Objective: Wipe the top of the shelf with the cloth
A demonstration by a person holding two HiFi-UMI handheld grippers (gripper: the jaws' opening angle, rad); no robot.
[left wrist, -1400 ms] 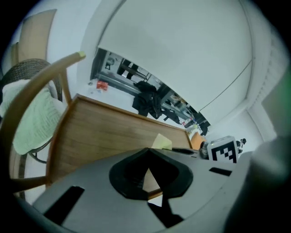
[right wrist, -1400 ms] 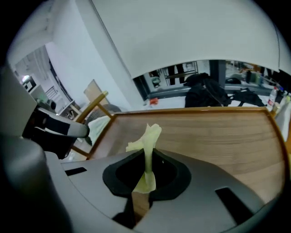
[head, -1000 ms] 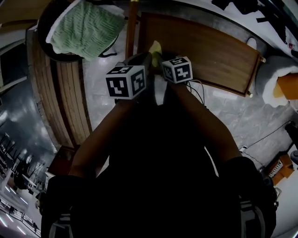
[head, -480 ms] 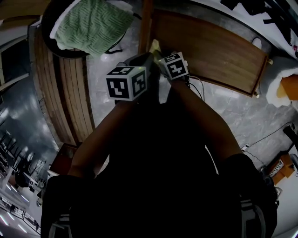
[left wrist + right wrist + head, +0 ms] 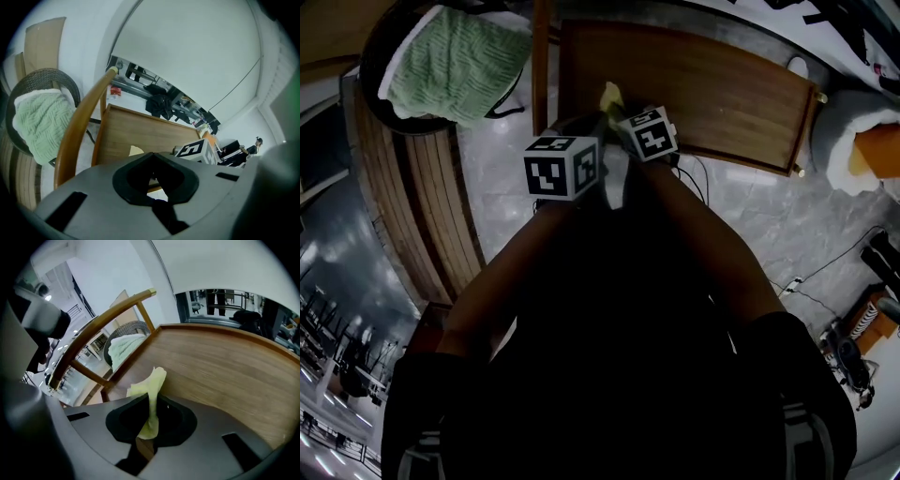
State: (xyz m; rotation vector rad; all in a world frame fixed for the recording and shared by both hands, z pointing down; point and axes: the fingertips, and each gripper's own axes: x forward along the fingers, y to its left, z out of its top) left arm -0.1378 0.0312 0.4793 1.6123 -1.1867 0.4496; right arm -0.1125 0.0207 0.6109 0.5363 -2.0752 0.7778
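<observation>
The shelf's wooden top (image 5: 703, 89) lies ahead of both grippers and fills the right gripper view (image 5: 225, 376). A pale yellow cloth (image 5: 151, 392) stands up between the jaws of my right gripper (image 5: 149, 425), which is shut on it, right at the shelf's near left corner. From the head view the cloth (image 5: 612, 97) pokes out past the right gripper (image 5: 617, 114). My left gripper (image 5: 594, 127) hovers just left of it, jaws shut with nothing in them (image 5: 152, 180). The left gripper view catches a bit of cloth (image 5: 136, 150) on the board.
A round wicker chair holding a green towel (image 5: 455, 61) sits at far left. A curved wooden rail (image 5: 542, 56) runs beside the shelf's left edge. Slatted wooden furniture (image 5: 441, 216) is on the left, cables (image 5: 698, 183) lie on the grey floor, and a white seat (image 5: 853, 141) is at right.
The right gripper with the cloth has shifted a little forward and up toward the shelf's near corner. The left gripper stays beside it, and the head view has swung slightly.
</observation>
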